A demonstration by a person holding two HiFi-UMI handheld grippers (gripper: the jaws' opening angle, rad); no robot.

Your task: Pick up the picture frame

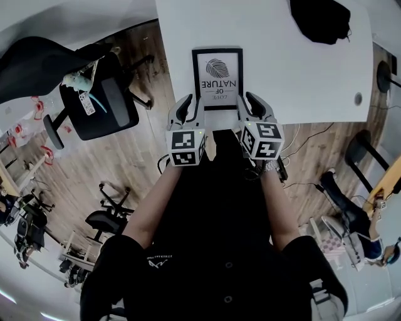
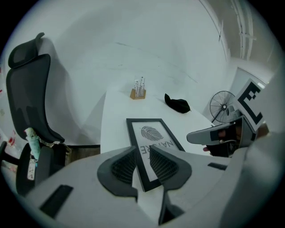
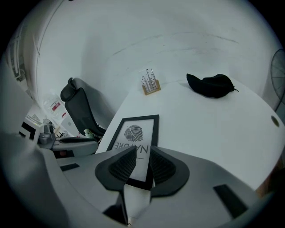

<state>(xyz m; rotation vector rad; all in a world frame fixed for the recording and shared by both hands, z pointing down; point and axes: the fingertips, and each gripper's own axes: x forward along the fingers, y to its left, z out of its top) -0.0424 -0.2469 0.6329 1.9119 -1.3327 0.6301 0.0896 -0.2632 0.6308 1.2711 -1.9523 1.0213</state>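
The picture frame (image 1: 217,78) lies flat on the white table (image 1: 301,75) near its front edge. It is black-rimmed, with a leaf print and the word NATURE. My left gripper (image 1: 186,110) hovers at the frame's near left corner and my right gripper (image 1: 254,106) at its near right corner. In the left gripper view the left gripper (image 2: 142,162) is open, and the frame's (image 2: 153,138) left rim shows through the narrow gap, beyond the pads. In the right gripper view the right gripper (image 3: 142,165) is open too, with the frame's (image 3: 136,133) near right corner showing past the pads.
A black cloth (image 1: 319,19) lies at the table's far right, and a wooden holder with pens (image 2: 138,89) stands at the far edge. A black office chair (image 1: 94,94) stands left of the table. A fan (image 2: 222,107) is at the right. A cable hole (image 1: 358,98) is in the tabletop.
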